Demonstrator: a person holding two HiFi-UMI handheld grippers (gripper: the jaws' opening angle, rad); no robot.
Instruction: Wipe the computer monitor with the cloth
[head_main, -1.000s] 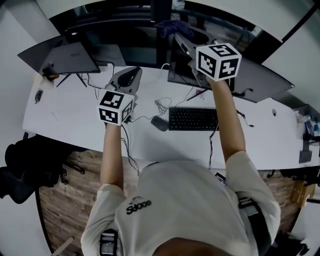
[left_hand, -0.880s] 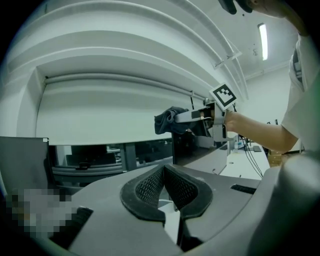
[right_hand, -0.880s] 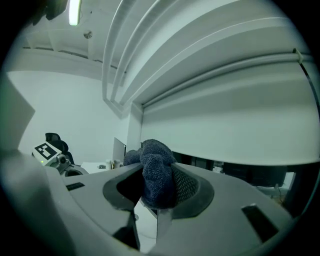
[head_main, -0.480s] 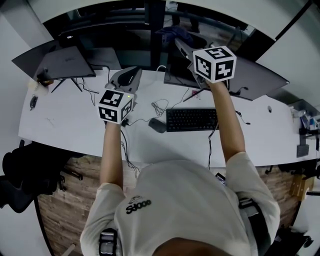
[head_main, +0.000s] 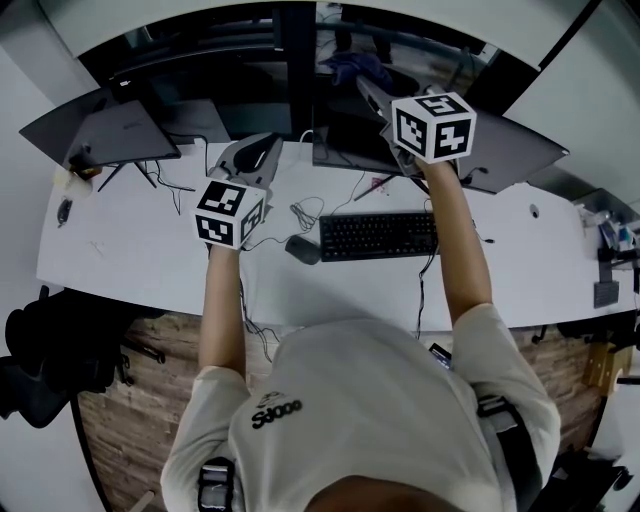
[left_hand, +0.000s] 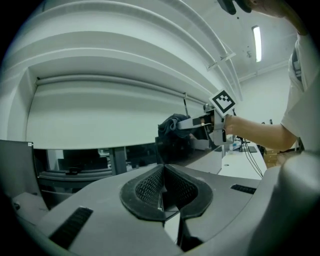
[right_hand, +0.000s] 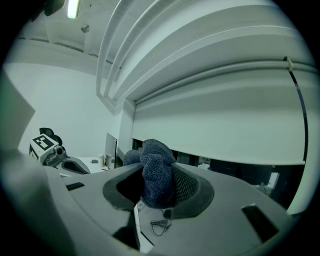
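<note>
The dark blue cloth (head_main: 352, 63) is pinched in my right gripper (head_main: 366, 86), which is raised over the top left part of the black monitor (head_main: 510, 150) at the back of the desk. In the right gripper view the cloth (right_hand: 156, 172) bulges up between the shut jaws of the right gripper (right_hand: 157, 189). My left gripper (head_main: 260, 148) hovers over the desk left of the monitor, shut and empty. In the left gripper view its pads meet at the left gripper (left_hand: 162, 192), and the cloth (left_hand: 171, 124) shows far off in the right gripper (left_hand: 186, 124).
A black keyboard (head_main: 378, 235) and a mouse (head_main: 300, 249) lie on the white desk (head_main: 130, 240) in front of the monitor. Loose cables (head_main: 305, 212) run between them. A dark laptop (head_main: 120, 130) stands at the back left. The desk's front edge is near my body.
The desk, keyboard and monitor have slid a little left in the head view while both grippers kept their places in the frame. The right gripper still holds the cloth.
</note>
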